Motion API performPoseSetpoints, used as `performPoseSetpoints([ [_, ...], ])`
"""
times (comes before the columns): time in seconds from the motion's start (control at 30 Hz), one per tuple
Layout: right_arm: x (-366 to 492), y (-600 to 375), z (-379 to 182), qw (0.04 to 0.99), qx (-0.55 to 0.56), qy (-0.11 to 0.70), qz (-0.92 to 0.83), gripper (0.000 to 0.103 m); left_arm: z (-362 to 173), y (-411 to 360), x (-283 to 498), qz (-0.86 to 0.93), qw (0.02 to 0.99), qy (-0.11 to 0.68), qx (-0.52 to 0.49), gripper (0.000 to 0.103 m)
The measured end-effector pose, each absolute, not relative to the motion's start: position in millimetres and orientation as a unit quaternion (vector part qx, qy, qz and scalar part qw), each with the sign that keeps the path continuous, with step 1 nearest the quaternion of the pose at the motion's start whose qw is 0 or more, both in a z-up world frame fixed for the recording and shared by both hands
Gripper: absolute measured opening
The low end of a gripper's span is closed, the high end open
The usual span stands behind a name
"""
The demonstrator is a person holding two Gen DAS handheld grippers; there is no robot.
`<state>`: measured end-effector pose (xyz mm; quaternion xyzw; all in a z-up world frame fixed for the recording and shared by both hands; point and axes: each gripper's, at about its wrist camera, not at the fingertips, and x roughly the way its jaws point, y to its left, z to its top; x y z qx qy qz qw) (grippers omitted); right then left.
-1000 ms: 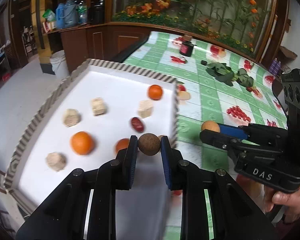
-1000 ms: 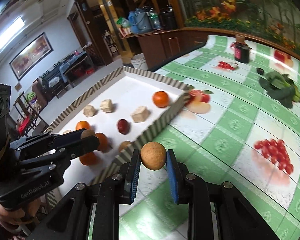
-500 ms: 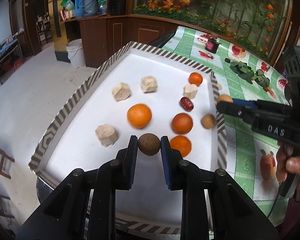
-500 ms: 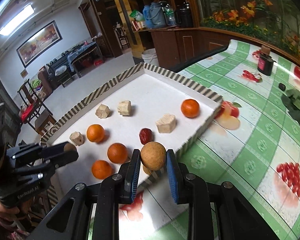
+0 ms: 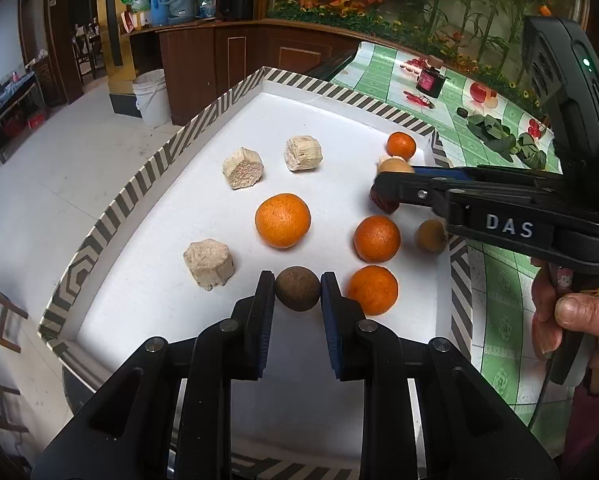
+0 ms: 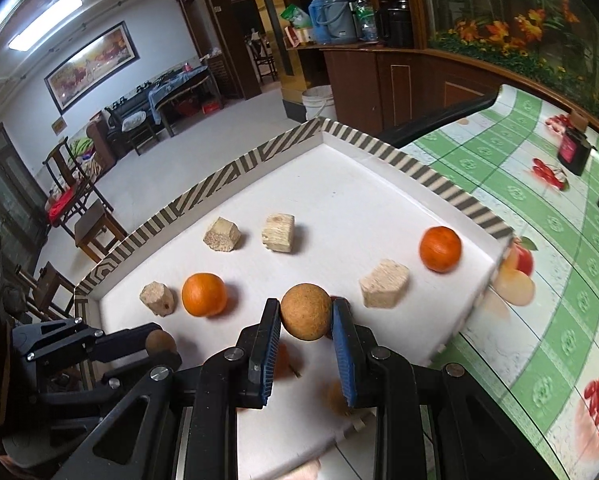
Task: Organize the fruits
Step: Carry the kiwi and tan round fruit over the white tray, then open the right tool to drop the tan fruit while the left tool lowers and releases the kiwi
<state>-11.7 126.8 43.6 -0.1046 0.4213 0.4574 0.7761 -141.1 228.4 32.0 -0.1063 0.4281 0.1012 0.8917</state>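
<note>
Left wrist view: left gripper [image 5: 297, 292] pinching a dark brown ball [image 5: 297, 288] between both fingers, held above the near part of a white tray [image 5: 339, 120] with a striped rim; on the tray floor, one large orange [image 5: 283, 220] ahead of the ball, two more oranges [image 5: 377, 239] to its right, a small orange [image 5: 401, 145] near the far right corner, three pale cut chunks [image 5: 209, 264] toward the left and back, a small tan fruit [image 5: 430, 236] against the right wall; right gripper [image 5: 391, 176] reaching in from the right over the tray, clamped on a tan ball [image 5: 393, 166], a dark red fruit [image 5: 381, 202] just below its tip; green checked tablecloth [image 5: 499, 280] beyond the tray wall. Right wrist view: right gripper [image 6: 305, 320] pinching the tan ball [image 6: 306, 311] above the tray [image 6: 379, 148]; orange [image 6: 204, 294] and pale chunk [image 6: 158, 299] at left, two chunks farther back, one chunk [image 6: 384, 283] and the small orange [image 6: 440, 249] at right; left gripper [image 6: 159, 346] low at left, closed on the dark brown ball [image 6: 160, 343]
</note>
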Motion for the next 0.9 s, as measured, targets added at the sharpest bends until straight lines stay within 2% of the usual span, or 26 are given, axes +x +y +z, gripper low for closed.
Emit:
performPoseSetpoints([
  [0.9,-5,170,23,0.766,-0.144,0.429,0.458,0.025,22,234,-128,0.115,0.886,0.435,-0.11,0.023],
])
